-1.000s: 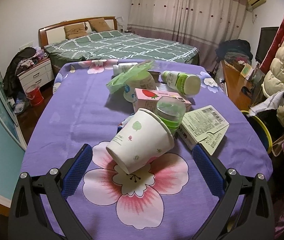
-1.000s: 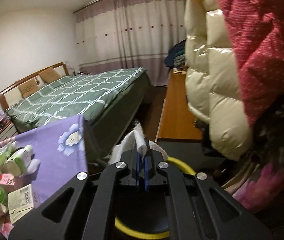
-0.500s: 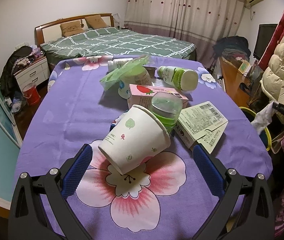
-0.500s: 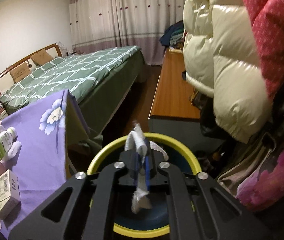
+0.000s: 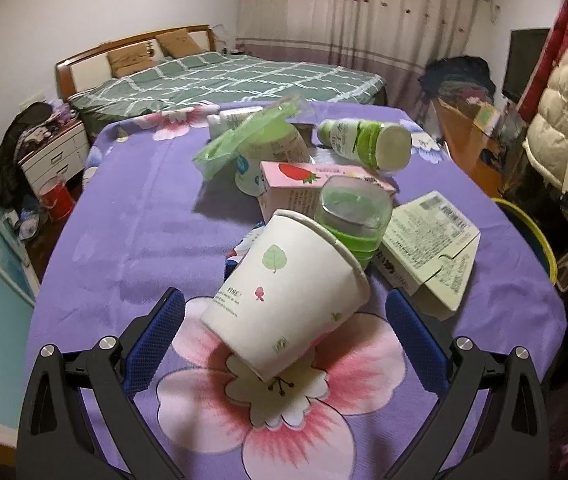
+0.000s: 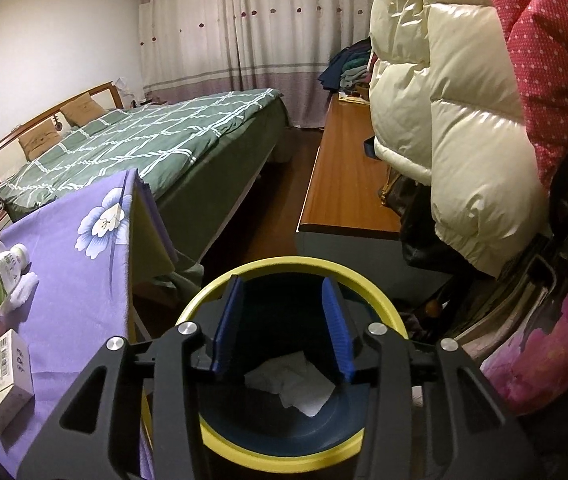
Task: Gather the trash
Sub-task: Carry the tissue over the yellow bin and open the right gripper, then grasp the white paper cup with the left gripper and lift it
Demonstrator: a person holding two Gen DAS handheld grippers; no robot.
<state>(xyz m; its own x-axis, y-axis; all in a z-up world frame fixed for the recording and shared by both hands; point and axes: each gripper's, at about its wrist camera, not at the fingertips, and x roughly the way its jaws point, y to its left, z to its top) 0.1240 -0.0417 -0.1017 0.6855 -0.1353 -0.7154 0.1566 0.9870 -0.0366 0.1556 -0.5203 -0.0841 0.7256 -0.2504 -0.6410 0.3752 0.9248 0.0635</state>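
Observation:
My left gripper (image 5: 284, 312) is open, its fingers on either side of a tipped white paper cup (image 5: 287, 300) on the purple flowered tablecloth (image 5: 132, 216). Behind the cup lie a green-lidded jar (image 5: 353, 216), a pink strawberry carton (image 5: 315, 188), a pale green box (image 5: 427, 244), a white-and-green bottle (image 5: 367, 142) and a green plastic bag over a cup (image 5: 256, 140). My right gripper (image 6: 284, 320) is open and empty above the yellow-rimmed dark bin (image 6: 299, 268). A crumpled white tissue (image 6: 287, 380) lies in the bin.
The bin stands on the floor beside the table's right edge; its rim also shows in the left wrist view (image 5: 531, 232). Puffy coats (image 6: 463, 120) hang close on the right. A wooden bench (image 6: 343, 168) and a green-quilted bed (image 6: 144, 144) lie beyond.
My right gripper moved over the bin, opened and let go of the white tissue, which now lies in the bin. My left gripper moved closer around the paper cup.

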